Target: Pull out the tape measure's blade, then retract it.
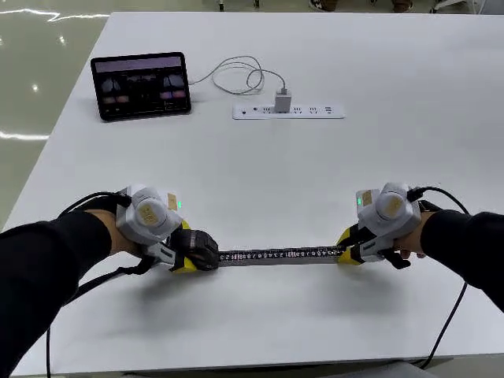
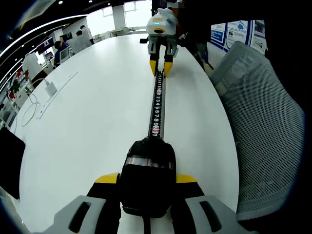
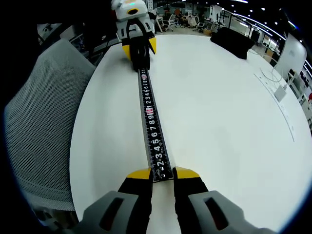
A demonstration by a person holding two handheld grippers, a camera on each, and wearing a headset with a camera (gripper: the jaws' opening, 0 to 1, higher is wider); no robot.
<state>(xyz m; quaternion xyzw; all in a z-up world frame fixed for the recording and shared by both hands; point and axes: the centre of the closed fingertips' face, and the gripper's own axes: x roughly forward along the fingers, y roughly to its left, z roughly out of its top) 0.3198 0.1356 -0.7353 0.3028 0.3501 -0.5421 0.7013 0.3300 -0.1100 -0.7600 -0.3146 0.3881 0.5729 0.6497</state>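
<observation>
The tape measure (image 1: 268, 254) lies along the near edge of the table (image 1: 315, 181), approx. parallel to it, w/ the body toward the near-left corner and the tip toward the near-right.

Your L gripper (image 1: 185, 250) is clamped on the case (image 2: 147, 170), w/ one jaw pressed to each side. That looks meant to anchor the body so it can't slide while the blade (image 3: 151, 126) is under spring pull. Your R gripper (image 3: 162, 174) has its jaws drawn in, pinching the blade's very end. Holding the tip gives you the full drawn length and control of the return, I'd judge. The 2 grippers face each other well apart, in line w/ the blade, so the pull runs straight out of the case mouth, not sideways.

The case is black, blocky and rubbery-looking, w/ a glossy patch on top. The blade is dark w/ white numerals counting up from the R end and a red mark partway along. It runs straight btwn the grippers, low over or on the table (can't tell which), w/ no kink or twist.

The pull-out looks done or nearly so. The retract isn't started, and it prob. calls for walking the tip back, not letting it snap.

A tablet (image 1: 142, 85) sits toward the far-left corner and a power strip (image 1: 288, 111) is mid-table further back, both well clear of the blade.
</observation>
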